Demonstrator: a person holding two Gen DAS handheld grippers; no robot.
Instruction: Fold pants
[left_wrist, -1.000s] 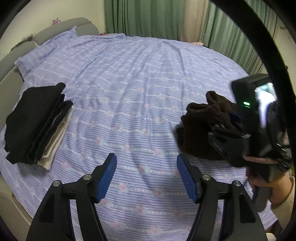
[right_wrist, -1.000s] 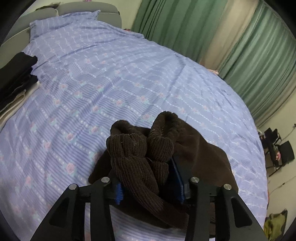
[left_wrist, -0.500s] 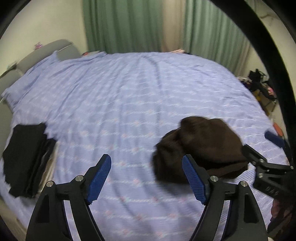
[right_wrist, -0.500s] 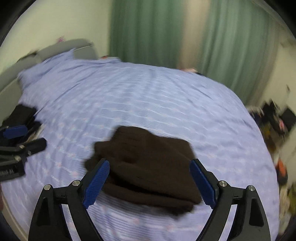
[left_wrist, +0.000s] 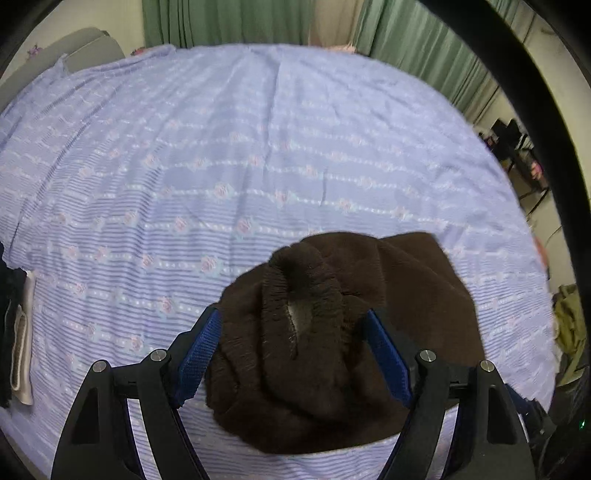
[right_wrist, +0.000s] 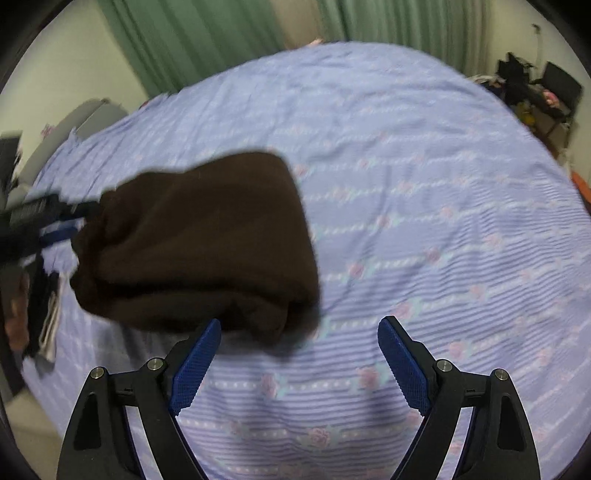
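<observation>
Here fuzzy brown pants (left_wrist: 332, 332) bunch between the left hand-held gripper (left_wrist: 295, 354).

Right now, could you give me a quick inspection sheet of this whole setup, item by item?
Surface: bed with a lilac striped floral sheet, lightly creased.
Job's things: brown knit pants, bundled, lying on the sheet.
Clutter: stack of folded dark and cream clothes at the left edge of the bed.
Grippers: left gripper open, its blue pads on either side of the pants' bunched ribbed end; whether they press it, cannot tell. Right gripper open, holding nothing, the pants ahead of its left finger.
Cables: nothing seen.
Surroundings: green curtains, grey headboard, dark chairs and oddments beside the bed.
</observation>
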